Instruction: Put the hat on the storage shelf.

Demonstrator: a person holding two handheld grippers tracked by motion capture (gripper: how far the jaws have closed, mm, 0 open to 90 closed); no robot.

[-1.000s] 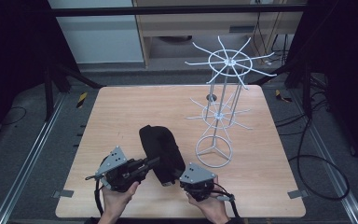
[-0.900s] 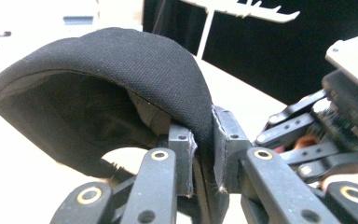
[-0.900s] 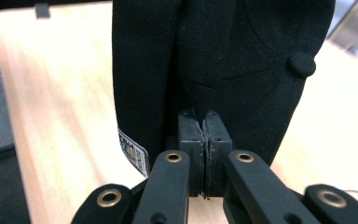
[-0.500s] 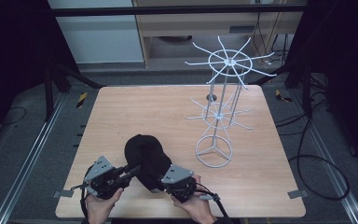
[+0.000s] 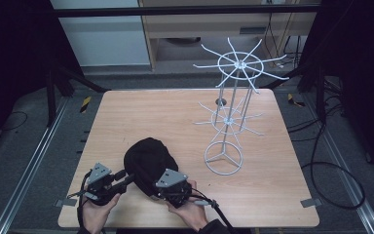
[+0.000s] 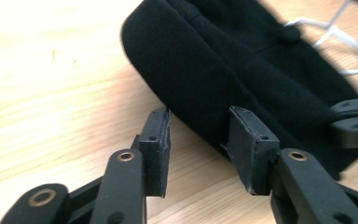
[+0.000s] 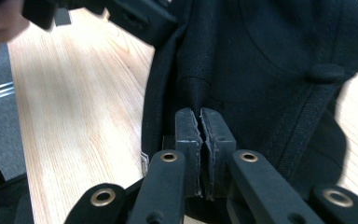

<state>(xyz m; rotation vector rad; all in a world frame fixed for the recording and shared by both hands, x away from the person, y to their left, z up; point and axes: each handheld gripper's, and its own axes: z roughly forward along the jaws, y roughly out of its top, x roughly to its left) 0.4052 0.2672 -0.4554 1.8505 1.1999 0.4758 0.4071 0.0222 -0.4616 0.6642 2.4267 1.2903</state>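
Since the earlier frame the black cap (image 5: 148,163) has come toward the near edge of the bench (image 5: 126,117), and the jaws of the left hand-held gripper (image 6: 198,140) have just been opening: they now stand apart, with the cap's edge just beyond the pads and nothing pinched between them. The right hand-held gripper (image 7: 200,128) is clamped on a fold of the cap's fabric. The cap lies near the near edge, left of its middle, between the two grippers. With only one small pinch holding it, the cloth could slip free or sag and twist if lifted from here. Farther off, near the right edge, stands the white wire rack (image 5: 231,112), well apart from the cap.
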